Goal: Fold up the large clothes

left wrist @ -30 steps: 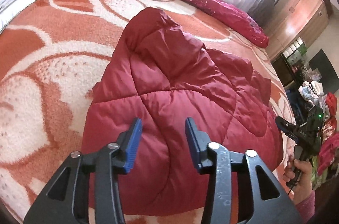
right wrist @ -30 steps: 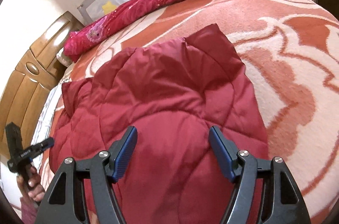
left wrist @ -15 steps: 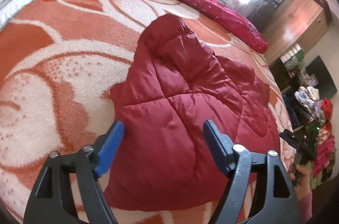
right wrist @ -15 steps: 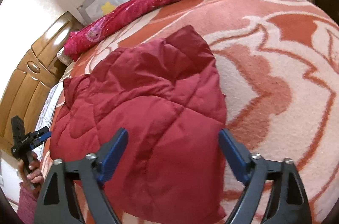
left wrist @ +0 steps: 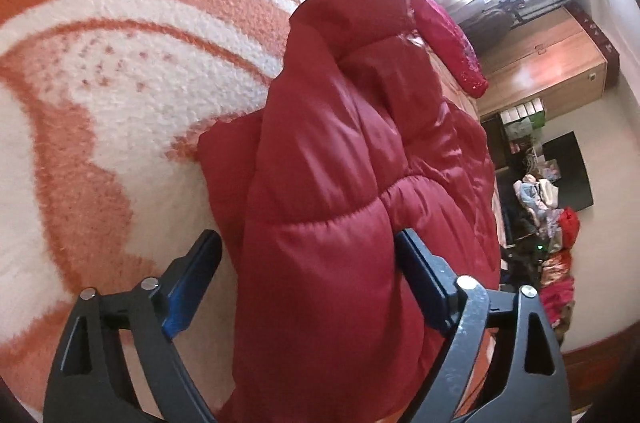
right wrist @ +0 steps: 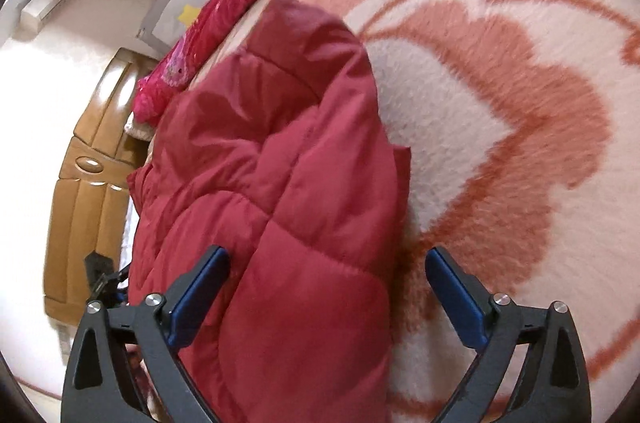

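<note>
We find the red quilted jacket point(left wrist: 344, 159) lying on the orange-and-white blanket point(left wrist: 100, 71), already bundled lengthwise, its far end pointing toward the crimson bedding roll point(right wrist: 224, 19). The left gripper point(left wrist: 308, 263) has its jaws spread, straddling the jacket's near edge on its left side; nothing is pinched. The right gripper point(right wrist: 326, 279) is likewise spread, astride the near edge on the right side. We judge the step in hand to be taking hold of the near corners. The next move calls for closing both jaws on the padded edge, then carrying it toward the far end.
</note>
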Available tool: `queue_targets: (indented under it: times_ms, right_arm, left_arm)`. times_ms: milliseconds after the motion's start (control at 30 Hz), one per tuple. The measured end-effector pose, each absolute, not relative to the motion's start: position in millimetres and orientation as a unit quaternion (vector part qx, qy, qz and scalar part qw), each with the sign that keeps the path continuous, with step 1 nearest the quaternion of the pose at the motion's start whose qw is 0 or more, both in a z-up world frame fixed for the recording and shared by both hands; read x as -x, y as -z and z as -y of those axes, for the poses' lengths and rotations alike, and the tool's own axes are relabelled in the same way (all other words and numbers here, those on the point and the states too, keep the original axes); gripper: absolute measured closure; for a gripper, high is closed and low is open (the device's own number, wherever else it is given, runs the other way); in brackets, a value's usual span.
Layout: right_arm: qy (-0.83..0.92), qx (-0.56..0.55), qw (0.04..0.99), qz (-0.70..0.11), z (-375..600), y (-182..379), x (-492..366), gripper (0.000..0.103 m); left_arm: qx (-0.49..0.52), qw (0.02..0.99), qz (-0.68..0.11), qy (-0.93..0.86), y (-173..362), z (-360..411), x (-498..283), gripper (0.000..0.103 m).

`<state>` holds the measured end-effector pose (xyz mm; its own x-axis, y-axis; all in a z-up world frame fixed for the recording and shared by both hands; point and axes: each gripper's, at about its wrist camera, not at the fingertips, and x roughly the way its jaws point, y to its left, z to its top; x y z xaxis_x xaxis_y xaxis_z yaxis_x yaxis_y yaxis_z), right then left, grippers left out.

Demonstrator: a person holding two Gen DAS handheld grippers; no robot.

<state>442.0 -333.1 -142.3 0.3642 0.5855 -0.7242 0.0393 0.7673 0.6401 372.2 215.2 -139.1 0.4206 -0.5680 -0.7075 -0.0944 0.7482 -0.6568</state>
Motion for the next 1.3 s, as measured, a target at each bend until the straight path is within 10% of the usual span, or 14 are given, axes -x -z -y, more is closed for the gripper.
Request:
queue_targets:
  times_ms: [300,667,1300]
  right_arm:
    - [-0.227,-0.303,0.732,-0.566,313,159,-464,0.004]
    - [-0.249,-0.307,0.727,-0.561,299,149,-458,0.053]
    - [-0.274,-0.298,0.743,-0.533,291,97,-417,0.064]
  left_arm:
    - [0.307,0.770,-0.528,0.187,144,-194,-379,0.011]
    - [0.274,0.796,-0.502,0.200,115,-182,-361,0.053]
    - [0.283,0.818,-0.452,0.214,63,-203,-303,0.063]
